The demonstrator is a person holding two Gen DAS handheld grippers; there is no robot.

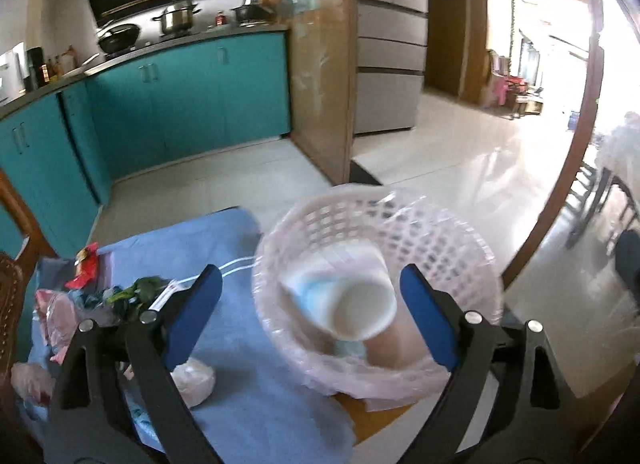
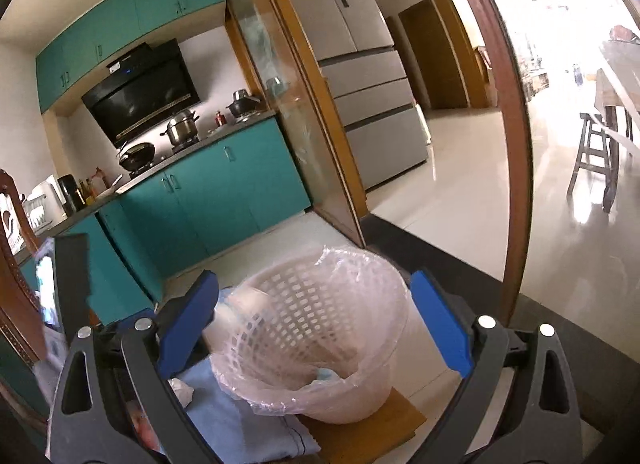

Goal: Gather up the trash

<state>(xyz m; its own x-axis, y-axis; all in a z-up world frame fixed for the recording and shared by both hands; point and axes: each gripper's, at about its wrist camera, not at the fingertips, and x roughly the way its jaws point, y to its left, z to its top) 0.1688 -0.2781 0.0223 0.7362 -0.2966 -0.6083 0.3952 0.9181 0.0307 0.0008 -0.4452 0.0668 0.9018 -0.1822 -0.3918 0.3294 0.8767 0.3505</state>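
Nearest my lenses are my own tongs. The left gripper point(image 1: 310, 318) stands spread wide with nothing pressed between its blue pads. Framed between them, inside the pale pink lattice plastic basket lined with a thin clear bag point(image 1: 452, 240), a white paper cup point(image 1: 360, 308) lies tipped on its side, apparently loose, though blur leaves that uncertain. My right gripper point(image 2: 314, 320) is just as wide, holding nothing, its jaws to either side of that basket without touching it.

The basket sits on a wooden board at the edge of a light blue cloth point(image 1: 248, 392). Left of the basket on that cloth lie a crumpled white paper wad point(image 1: 194, 382) and, farther left, a heap of red, green and clear wrappers point(image 1: 100, 292).

I judge one drop is done and the next pickup is due. That calls for swinging a gripper left from the basket, lowering over the wad, and closing gently, since soft paper slips.
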